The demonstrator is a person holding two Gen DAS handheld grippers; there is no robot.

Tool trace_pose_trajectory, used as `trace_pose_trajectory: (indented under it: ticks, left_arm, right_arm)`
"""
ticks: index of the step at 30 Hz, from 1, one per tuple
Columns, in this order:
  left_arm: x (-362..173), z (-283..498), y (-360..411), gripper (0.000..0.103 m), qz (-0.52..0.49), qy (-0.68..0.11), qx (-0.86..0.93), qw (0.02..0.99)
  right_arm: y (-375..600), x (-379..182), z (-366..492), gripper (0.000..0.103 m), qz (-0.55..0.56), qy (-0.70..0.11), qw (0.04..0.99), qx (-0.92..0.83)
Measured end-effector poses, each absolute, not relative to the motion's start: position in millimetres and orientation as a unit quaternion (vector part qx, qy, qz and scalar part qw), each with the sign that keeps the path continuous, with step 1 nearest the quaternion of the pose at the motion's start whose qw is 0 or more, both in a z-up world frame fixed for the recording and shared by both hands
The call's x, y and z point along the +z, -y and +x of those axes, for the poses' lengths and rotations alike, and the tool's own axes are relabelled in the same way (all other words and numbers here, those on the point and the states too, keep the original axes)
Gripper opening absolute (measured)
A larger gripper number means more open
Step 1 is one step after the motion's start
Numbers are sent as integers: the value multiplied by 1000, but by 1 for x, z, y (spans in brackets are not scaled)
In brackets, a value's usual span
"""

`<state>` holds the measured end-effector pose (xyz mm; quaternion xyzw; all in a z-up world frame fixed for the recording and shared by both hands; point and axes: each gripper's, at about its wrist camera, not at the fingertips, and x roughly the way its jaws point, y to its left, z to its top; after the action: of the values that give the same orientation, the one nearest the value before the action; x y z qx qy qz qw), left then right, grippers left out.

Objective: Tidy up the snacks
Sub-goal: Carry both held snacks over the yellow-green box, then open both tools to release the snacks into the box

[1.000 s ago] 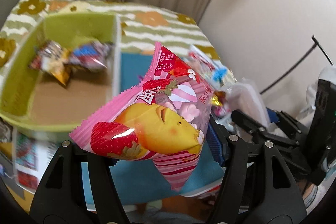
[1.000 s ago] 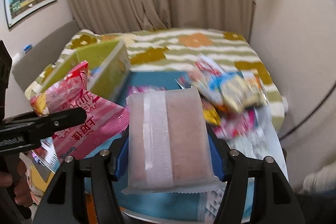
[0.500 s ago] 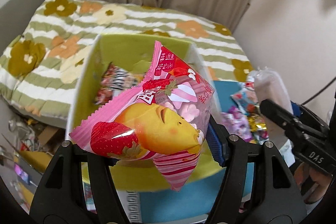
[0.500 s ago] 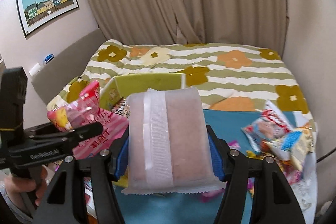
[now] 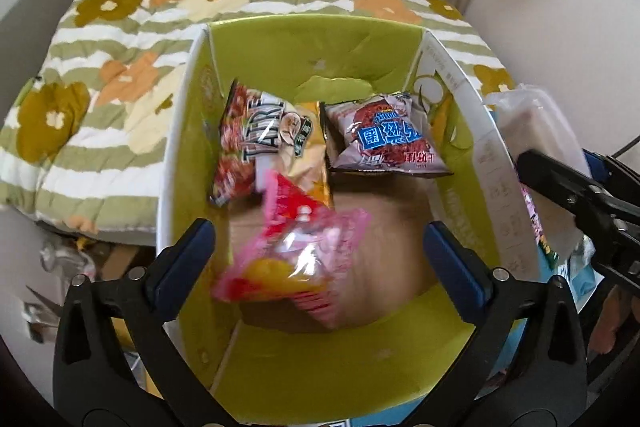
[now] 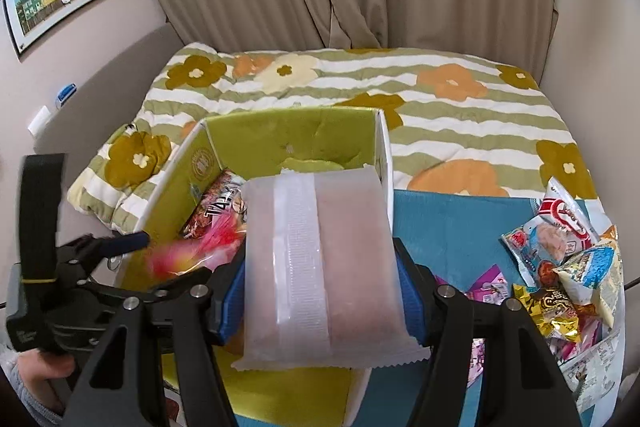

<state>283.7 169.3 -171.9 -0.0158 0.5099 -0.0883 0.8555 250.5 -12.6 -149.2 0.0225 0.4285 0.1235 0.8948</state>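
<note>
Pink strawberry snack packet (image 5: 292, 259), blurred and free between the spread fingers of the left gripper (image 5: 320, 255), whose jaws have just been opening, drops into the green cardboard box (image 5: 304, 51) onto two packets already there. Right gripper (image 6: 322, 283) clamps the frosted pale packet (image 6: 320, 267) at the box's near rim; judged next: carry it over the opening and release.

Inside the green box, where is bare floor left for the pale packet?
The green box has bare cardboard floor in its near half, below the grey-blue packet, right of the falling pink packet. The far-left corner, around the red packet, is crowded.
</note>
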Motion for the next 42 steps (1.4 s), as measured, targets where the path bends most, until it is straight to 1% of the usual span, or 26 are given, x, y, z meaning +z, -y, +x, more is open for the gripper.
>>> trace_pose_trajectory:
  ticks: [12,20,22,23,24,25,32,42]
  left_arm:
    - [-155,263,-187,103,-29,-503,-50,862]
    - [-160,257,-199,103,-35,-507,-23,861]
    - [-163,256,-201,103,-36,-509,-19,860]
    - [-164,256,-202,103,-36,-510,-18,859]
    - [-165,255,-203,103,-38,-511,-18,859]
    - [-166,254,-204,103,-40,-511,-17,858]
    - [-165,247,-206,103,-47,-508,-22,860]
    - [-129,231,-210,103,-33,-469,-28,882]
  right_arm:
    - [-11,-175,266,59,2,-463,869,172]
    - [-22,-201,281,60,-1,-497,850,175]
    - [-21,-203,282,64,11,-493,851,180]
    - [-20,-201,281,76,16,-486,855,181]
    - [-20,-199,281,93,15,-479,859,180]
    - [-20,-196,280,97,12,-473,862,180]
    - [-18,-190,268,97,3,-463,868,178]
    - [-16,-157,250,97,3,-429,888,164]
